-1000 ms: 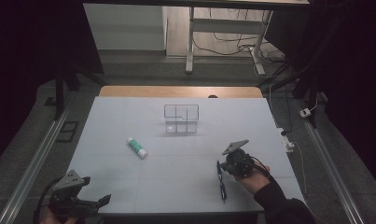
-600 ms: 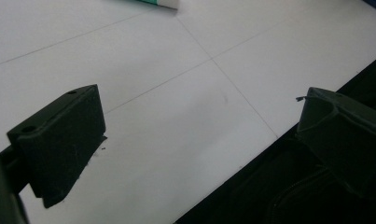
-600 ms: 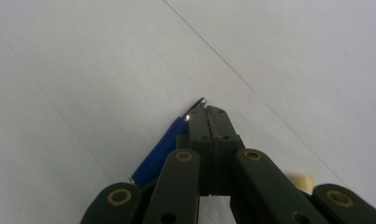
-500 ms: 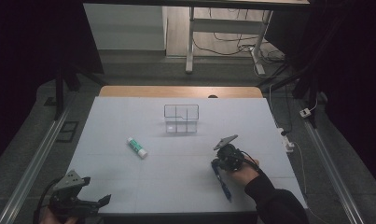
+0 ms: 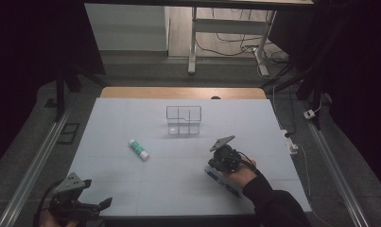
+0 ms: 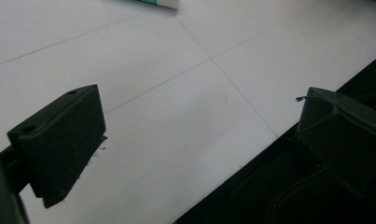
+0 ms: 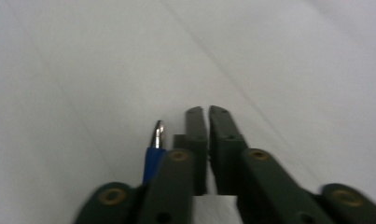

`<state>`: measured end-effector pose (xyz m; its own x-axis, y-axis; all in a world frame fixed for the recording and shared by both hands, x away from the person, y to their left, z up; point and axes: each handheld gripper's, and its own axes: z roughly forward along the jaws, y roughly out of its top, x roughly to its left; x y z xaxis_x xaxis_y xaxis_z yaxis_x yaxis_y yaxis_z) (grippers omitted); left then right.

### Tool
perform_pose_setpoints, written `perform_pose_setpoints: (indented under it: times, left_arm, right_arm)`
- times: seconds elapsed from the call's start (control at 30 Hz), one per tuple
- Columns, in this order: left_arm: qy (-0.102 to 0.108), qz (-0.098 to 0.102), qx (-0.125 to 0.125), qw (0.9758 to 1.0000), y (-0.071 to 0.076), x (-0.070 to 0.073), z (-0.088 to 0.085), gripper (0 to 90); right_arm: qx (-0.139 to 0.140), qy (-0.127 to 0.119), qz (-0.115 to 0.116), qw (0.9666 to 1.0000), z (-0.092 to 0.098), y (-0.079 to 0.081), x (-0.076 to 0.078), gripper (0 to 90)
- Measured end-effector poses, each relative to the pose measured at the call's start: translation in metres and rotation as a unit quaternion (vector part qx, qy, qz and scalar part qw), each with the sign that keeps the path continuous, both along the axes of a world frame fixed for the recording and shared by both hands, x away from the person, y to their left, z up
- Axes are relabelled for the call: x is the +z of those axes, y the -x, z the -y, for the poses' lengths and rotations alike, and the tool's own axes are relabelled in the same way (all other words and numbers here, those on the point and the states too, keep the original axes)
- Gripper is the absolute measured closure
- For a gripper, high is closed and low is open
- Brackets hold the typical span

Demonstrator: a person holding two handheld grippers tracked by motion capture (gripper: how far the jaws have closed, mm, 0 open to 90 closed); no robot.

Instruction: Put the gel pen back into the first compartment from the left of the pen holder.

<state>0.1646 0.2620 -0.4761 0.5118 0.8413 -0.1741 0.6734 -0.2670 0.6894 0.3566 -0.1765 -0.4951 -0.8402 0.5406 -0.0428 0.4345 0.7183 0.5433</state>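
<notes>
One blue pen (image 7: 154, 151) lies on the table (image 5: 178, 184) just beside the right gripper (image 7: 208, 112), alongside its fingers rather than between them, long axis parallel to them. Those fingers have just been opening, a slit apart, and grasp nothing. The left gripper (image 6: 199, 109) waits well apart, its fingers spread wide.

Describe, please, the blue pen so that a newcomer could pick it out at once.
On the white table, look to the near right, just under the right tongs. The blue pen lies flat there, slim and dark blue with a silver tip, unlike the white-and-green glue stick or the clear organiser.
</notes>
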Motion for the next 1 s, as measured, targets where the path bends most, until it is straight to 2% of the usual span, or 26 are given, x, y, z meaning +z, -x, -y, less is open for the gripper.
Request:
perform_pose_setpoints:
  times: [0.07,0.13,0.27,0.37,0.47,0.53,0.57,0.67,0.77,0.83,1.0]
  left_arm:
    - [0.0,0.0,0.0,1.0,0.0,0.0,0.0,1.0]
    - [-0.001,0.0,-0.001,1.0,0.0,0.0,0.0,1.0]
    - [-0.002,-0.001,-0.002,1.0,-0.001,0.0,0.001,1.0]
    - [-0.002,-0.001,-0.002,1.0,-0.001,0.0,0.001,1.0]
    - [-0.001,0.0,-0.002,1.0,-0.001,0.0,0.0,1.0]
    - [-0.001,0.0,-0.002,1.0,-0.001,0.0,0.0,1.0]
    - [-0.001,0.0,-0.002,1.0,0.0,0.0,0.0,1.0]
    - [-0.001,0.0,-0.002,1.0,0.0,0.0,0.0,1.0]
    - [-0.001,0.0,-0.001,1.0,0.0,0.0,0.0,1.0]
    - [-0.001,0.0,-0.001,1.0,0.0,0.0,0.0,1.0]
    - [-0.002,0.0,-0.001,1.0,0.0,0.0,0.001,1.0]
  right_arm:
    - [-0.01,-0.014,-0.009,0.9998,0.004,0.002,0.004,54.9]
    - [-0.012,-0.021,-0.012,0.9996,0.005,0.006,0.004,40.2]
    - [-0.015,-0.01,-0.021,0.9996,0.003,0.012,-0.003,13.0]
    - [-0.016,0.01,-0.027,0.9994,0.001,0.013,-0.011,3.1]
    - [-0.015,0.021,-0.036,0.999,0.0,0.013,-0.018,1.7]
    - [-0.011,0.039,-0.034,0.9986,-0.002,0.015,-0.023,0.6]
    - [-0.01,0.044,-0.027,0.9986,-0.003,0.017,-0.023,0.7]
    - [-0.016,0.046,-0.031,0.9983,-0.003,0.016,-0.023,1.1]
    - [-0.018,0.053,-0.038,0.9977,-0.004,0.018,-0.02,8.6]
    - [-0.015,0.056,-0.042,0.9974,-0.005,0.02,-0.015,22.4]
    - [-0.004,0.064,-0.047,0.9968,-0.006,0.026,-0.007,66.3]
